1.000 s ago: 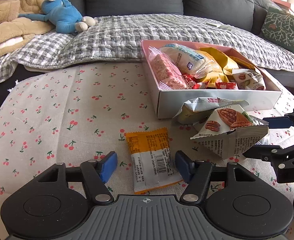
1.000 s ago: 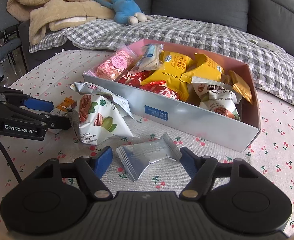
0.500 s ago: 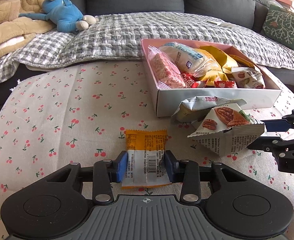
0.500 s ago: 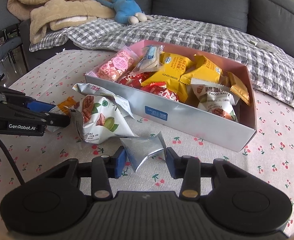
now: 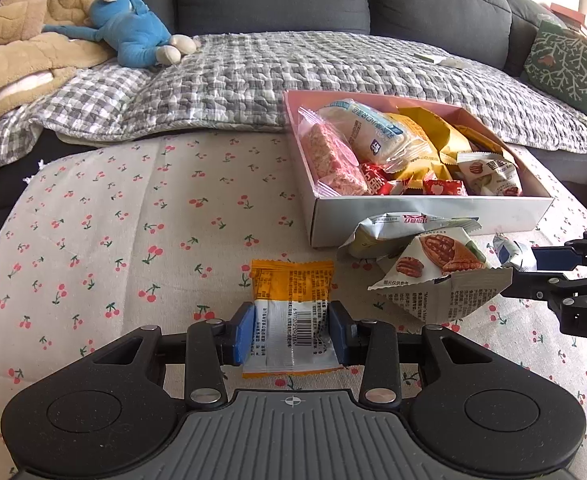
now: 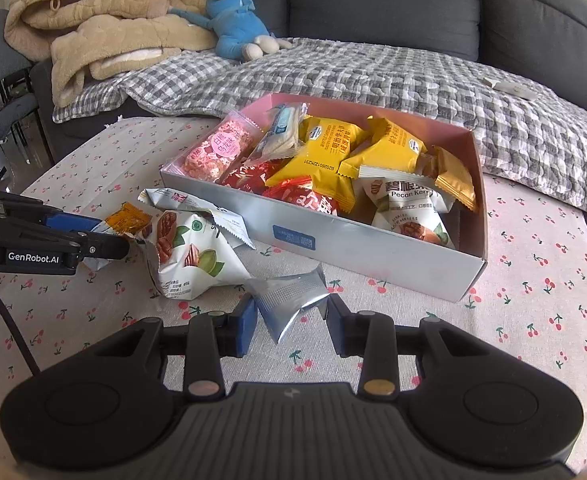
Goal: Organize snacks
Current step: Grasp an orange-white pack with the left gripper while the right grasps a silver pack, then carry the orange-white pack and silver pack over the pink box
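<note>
Over on the left side, the left tool (image 5: 292, 334) had gone from wide apart a second ago to clamped on the orange-and-white snack packet (image 5: 291, 312), blue pads pressed against both of its edges, with the packet flat on the cherry-print counter (image 5: 113, 220). Middle of the scene, the two pecan snack bags (image 6: 189, 252) were just sitting there untouched, leaning right up against the front wall of the snack box (image 6: 373, 248). Then on the right, same story: the right tool (image 6: 291, 320) had been spread open around the crumpled silver packet (image 6: 291, 300) and had now pinched in on it, so the foil looked bunched up between the pads and maybe a bit off the cloth, hard to say. So both loose packets were gripped at basically the same time, which I'd guess meant the next bit was lifting each one over into the box, already pretty full of yellow and red packs. Only the pecan bags would be left out after that.
</note>
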{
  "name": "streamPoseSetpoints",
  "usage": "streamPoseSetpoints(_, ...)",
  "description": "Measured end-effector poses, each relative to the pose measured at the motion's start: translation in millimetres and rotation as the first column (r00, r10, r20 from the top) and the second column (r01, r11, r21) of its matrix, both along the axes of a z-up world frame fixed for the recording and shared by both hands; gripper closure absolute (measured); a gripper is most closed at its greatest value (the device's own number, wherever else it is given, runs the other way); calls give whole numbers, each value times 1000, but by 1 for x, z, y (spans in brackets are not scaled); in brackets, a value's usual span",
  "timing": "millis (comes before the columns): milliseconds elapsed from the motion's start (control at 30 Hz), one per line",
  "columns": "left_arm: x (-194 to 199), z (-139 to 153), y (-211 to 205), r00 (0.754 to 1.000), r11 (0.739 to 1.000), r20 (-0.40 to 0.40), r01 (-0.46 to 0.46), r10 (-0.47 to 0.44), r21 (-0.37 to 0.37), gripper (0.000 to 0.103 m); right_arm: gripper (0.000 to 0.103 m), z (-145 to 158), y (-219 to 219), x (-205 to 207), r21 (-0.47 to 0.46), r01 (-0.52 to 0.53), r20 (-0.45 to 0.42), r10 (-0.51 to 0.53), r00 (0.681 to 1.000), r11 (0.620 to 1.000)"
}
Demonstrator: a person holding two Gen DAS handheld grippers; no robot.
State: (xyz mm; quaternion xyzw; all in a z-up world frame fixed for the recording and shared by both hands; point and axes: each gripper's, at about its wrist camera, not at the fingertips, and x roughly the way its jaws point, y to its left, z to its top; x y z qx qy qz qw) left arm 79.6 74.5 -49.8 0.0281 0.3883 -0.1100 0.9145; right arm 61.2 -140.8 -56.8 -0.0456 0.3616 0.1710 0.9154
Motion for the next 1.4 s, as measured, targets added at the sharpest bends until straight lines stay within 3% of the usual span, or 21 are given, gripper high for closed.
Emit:
streamPoseSetpoints(333, -11, 30, 6, 999, 999, 44, -26, 28, -48, 66, 69, 21, -16, 0, 79, 72, 31, -75, 997, 994)
streamPoseSetpoints(500, -9, 49, -2, 996, 998, 88, 3, 2, -61, 66, 69, 35, -27, 5, 95, 105, 67, -112, 991, 990)
streamPoseSetpoints(667, 8, 61, -19, 995, 996, 88, 49, -42, -75, 66, 68, 44, -28, 18, 126, 116, 92, -128, 987, 985)
streamPoseSetpoints(933, 40, 62, -47, 990, 995, 104, 95, -92, -16, 66, 68, 30, -19, 42, 79, 87, 85, -93, 992, 993)
streamPoseSetpoints(1267, 104, 60, -58, 991, 998, 113, 67, -67, 11, 66, 66, 23, -13, 58, 20, 52, 101, -54, 993, 998)
streamPoseSetpoints(1400, 130, 57, -61, 994, 999, 99, 45, -44, -14, 66, 58, 21, -13, 60, 7, 50, 113, -51, 992, 999)
